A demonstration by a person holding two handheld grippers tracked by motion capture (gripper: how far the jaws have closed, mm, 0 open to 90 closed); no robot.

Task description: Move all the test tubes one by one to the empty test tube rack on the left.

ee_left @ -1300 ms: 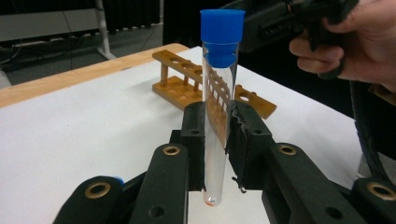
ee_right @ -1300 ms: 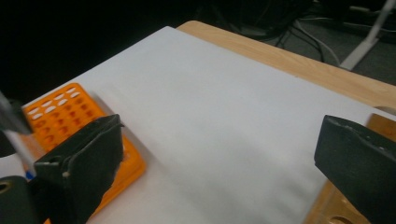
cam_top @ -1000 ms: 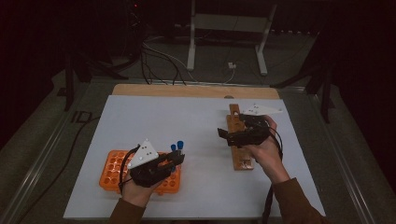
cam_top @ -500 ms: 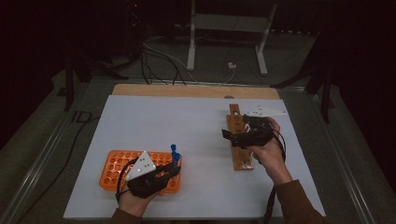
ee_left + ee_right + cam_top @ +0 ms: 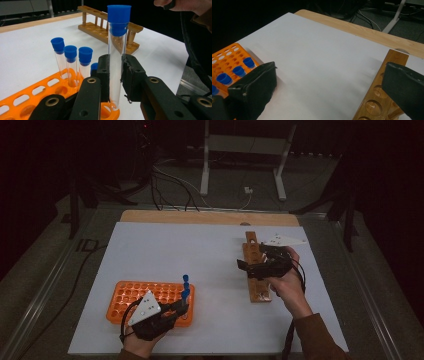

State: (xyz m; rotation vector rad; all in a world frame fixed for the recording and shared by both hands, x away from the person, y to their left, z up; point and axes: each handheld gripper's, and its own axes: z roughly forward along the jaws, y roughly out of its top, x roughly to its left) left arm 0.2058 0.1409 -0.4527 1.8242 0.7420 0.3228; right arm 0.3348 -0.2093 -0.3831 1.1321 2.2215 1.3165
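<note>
My left gripper [image 5: 115, 75] clamps a capped tube [image 5: 116, 53] upright, its bottom just above a corner hole of the orange rack [image 5: 125, 296], so the way in is straight down. My right gripper [image 5: 256, 265] hangs wide open over the wooden rack [image 5: 254, 257].

Left claw [image 5: 115, 75] clamped shut, low near the person, right claw [image 5: 327, 85] gaping wide, hovering level

White table cover [image 5: 200, 255], bare wooden edge [image 5: 200, 216] beyond it — cables [image 5: 170, 180] and a metal stand [image 5: 245, 160] on the floor.
</note>
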